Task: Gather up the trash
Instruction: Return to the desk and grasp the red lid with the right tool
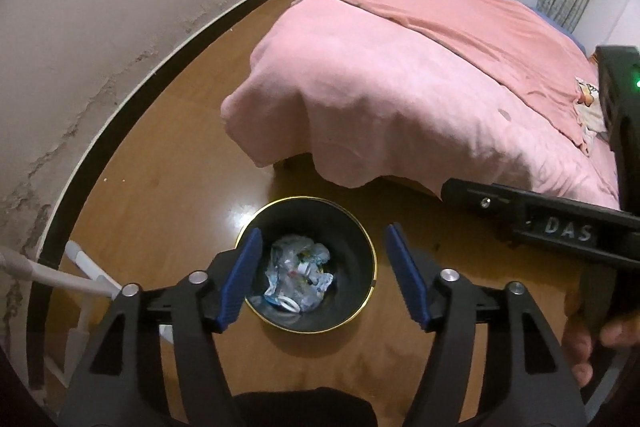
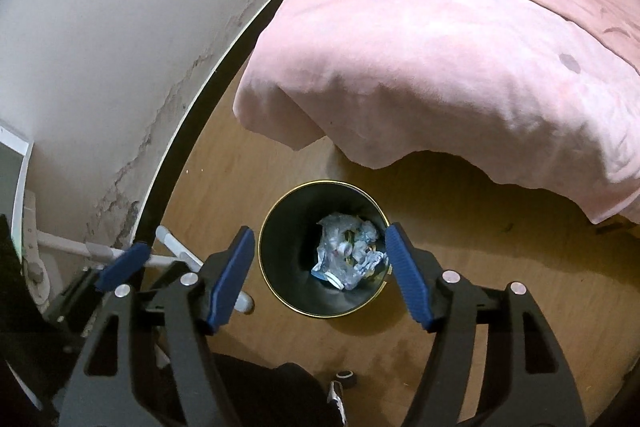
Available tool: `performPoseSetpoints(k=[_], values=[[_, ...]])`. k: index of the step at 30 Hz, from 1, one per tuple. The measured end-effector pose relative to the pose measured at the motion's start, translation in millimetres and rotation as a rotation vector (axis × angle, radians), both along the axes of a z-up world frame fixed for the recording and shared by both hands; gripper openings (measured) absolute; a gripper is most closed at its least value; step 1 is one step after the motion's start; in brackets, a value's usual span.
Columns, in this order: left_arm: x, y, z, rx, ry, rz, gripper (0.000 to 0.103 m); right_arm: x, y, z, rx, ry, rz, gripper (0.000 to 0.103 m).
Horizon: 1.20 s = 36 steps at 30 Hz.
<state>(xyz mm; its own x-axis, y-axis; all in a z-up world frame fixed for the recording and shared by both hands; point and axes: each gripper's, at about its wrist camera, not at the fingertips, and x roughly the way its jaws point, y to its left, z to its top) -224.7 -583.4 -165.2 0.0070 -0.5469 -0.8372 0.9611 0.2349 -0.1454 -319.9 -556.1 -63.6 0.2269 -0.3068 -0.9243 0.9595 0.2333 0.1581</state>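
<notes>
Black bin w/ gold rim (image 1: pixel 370 247) on wood floor (image 1: pixel 168 155), lower centre of both frames, crumpled plastic trash (image 1: pixel 298 273) at its bottom. Left hand-held gripper (image 1: pixel 322 277) spread wide above bin, nothing btwn pads. Right hand-held gripper (image 2: pixel 320 277) also spread, empty, over the bin. Pink-blanketed bed (image 1: pixel 400 87) upper right; peeling wall (image 1: pixel 100 27) left.

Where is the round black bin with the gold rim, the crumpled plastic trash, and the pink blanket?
Round black bin with gold rim (image 1: pixel 370 239): left wrist view, right rim.
Crumpled plastic trash (image 2: pixel 347 254): right wrist view, its middle.
Pink blanket (image 1: pixel 360 99): left wrist view, top surface.
</notes>
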Motion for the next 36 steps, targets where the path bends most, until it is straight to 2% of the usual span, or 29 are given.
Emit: performPoseSetpoints(k=[3,7,10,14,16,18,22,25,30,32,36], values=[[2.6,15.8,17.3,-0.021,-0.016,0.012,0.07,7.5,7.0,2.1,-0.012,0.026,0.033,0.07],[11.7,54.9,59.2,-0.084,-0.068,0.052,0.093,31.9,26.5,15.4,-0.078,0.088,0.126,0.072],[28.8,105.4,100.5,-0.14,-0.109,0.109,0.094,62.1,53.6,34.4,-0.133,0.099,0.225,0.073],[63.9,188.2,142.1,-0.208,-0.15,0.211,0.096,114.8,107.2,67.4,-0.179,0.021,0.362,0.073],[90.9,242.8,157.2,-0.236,-0.185,0.298,0.096,150.5,142.2,83.0,-0.196,-0.023,0.455,0.073],[117.9,296.4,164.5,-0.24,-0.233,0.394,0.096,191.6,180.5,94.2,-0.208,-0.056,0.564,0.073],[174.4,404.4,166.9,-0.178,-0.313,0.621,0.096,277.4,252.4,108.8,-0.215,-0.113,0.779,0.073],[205.8,479.3,164.9,-0.159,-0.304,0.787,0.096,349.7,313.1,117.8,-0.213,-0.14,0.969,0.073],[238.8,587.1,153.9,-0.155,-0.24,1.022,0.096,459.3,414.9,125.2,-0.105,-0.226,1.237,0.073],[244.2,613.6,151.0,-0.16,-0.218,1.074,0.096,500.4,446.6,120.4,-0.046,-0.245,1.299,0.073],[246.4,641.8,152.2,-0.175,-0.207,1.114,0.096,558.5,468.8,100.8,0.057,-0.248,1.283,0.07]])
